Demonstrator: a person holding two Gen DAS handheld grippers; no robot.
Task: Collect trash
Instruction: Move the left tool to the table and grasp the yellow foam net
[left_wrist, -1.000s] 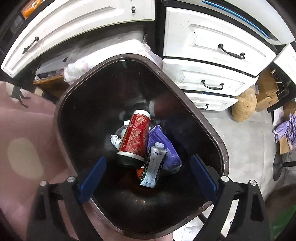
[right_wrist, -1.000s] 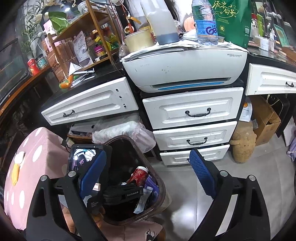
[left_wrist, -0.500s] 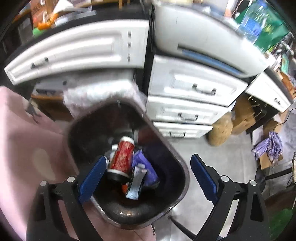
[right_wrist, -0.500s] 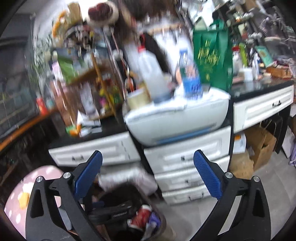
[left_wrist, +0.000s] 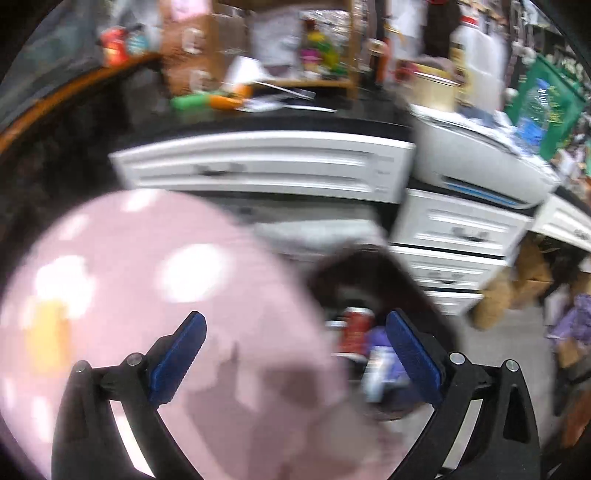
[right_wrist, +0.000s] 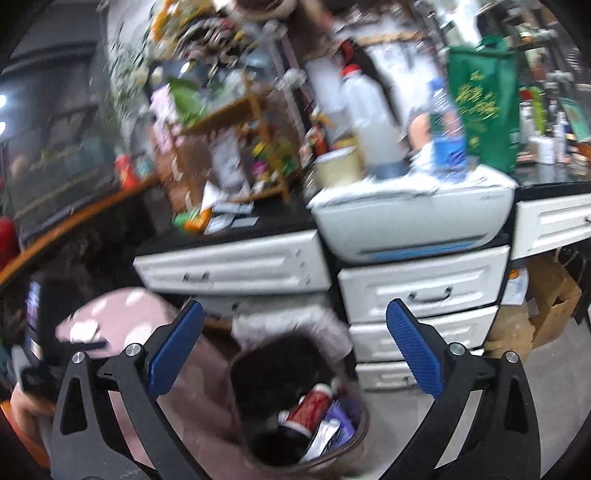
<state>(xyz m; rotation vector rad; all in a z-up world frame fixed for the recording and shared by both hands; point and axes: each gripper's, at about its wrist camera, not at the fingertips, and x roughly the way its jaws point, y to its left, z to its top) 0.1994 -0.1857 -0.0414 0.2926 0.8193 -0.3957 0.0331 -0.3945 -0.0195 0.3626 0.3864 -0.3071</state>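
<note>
A dark trash bin (right_wrist: 258, 373) stands on the floor in front of white drawers. Inside it lie a red can (right_wrist: 312, 400), a purple wrapper (right_wrist: 341, 419) and a silver packet (right_wrist: 321, 439). In the blurred left wrist view the bin (left_wrist: 373, 266) shows low and right, with the red can (left_wrist: 356, 326) in it. My left gripper (left_wrist: 293, 354) is open and empty above a pink dotted surface (left_wrist: 129, 295). My right gripper (right_wrist: 293, 350) is open and empty, high above the bin.
White drawers (right_wrist: 421, 291) and a white printer (right_wrist: 413, 221) stand behind the bin. The black counter (right_wrist: 258, 221) holds a wooden rack, bottles and a green bag (right_wrist: 484, 99). Cardboard boxes (right_wrist: 550, 306) sit at the right on the grey floor.
Both grippers have lifted up and back from the bin. The left one has swung left over the pink surface. Both views are motion-blurred.
</note>
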